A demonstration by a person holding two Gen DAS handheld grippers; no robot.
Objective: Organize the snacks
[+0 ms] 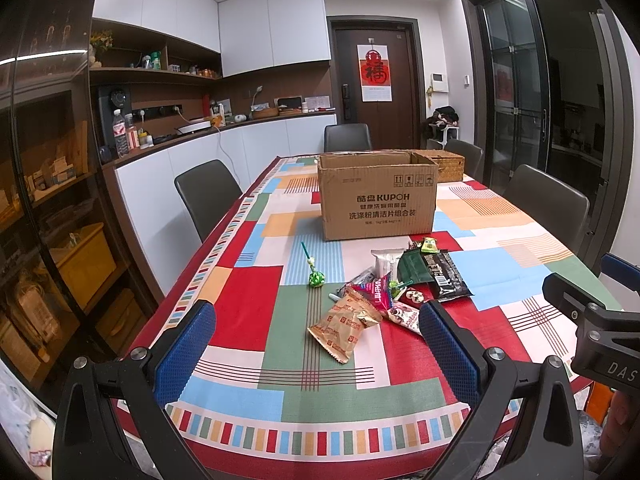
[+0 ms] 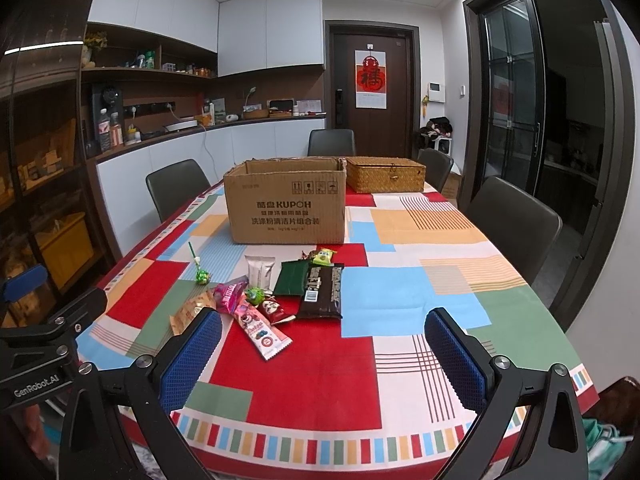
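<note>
Carton [image 2: 285,204]: matt brown corrugated cardboard. Basket [image 2: 385,174]: woven straw, rough. Worktop cloth [image 2: 316,360]: matt printed fabric. Snack wrappers [image 2: 320,290]: glossy plastic film. Tool pads [image 1: 188,350]: blue textured rubber; frames matt black plastic, metal screws.

Table [image 2: 400,292] in patchwork cloth, cardboard box [image 2: 285,208], wicker basket [image 2: 385,175], scattered snacks [image 2: 280,288]
</note>
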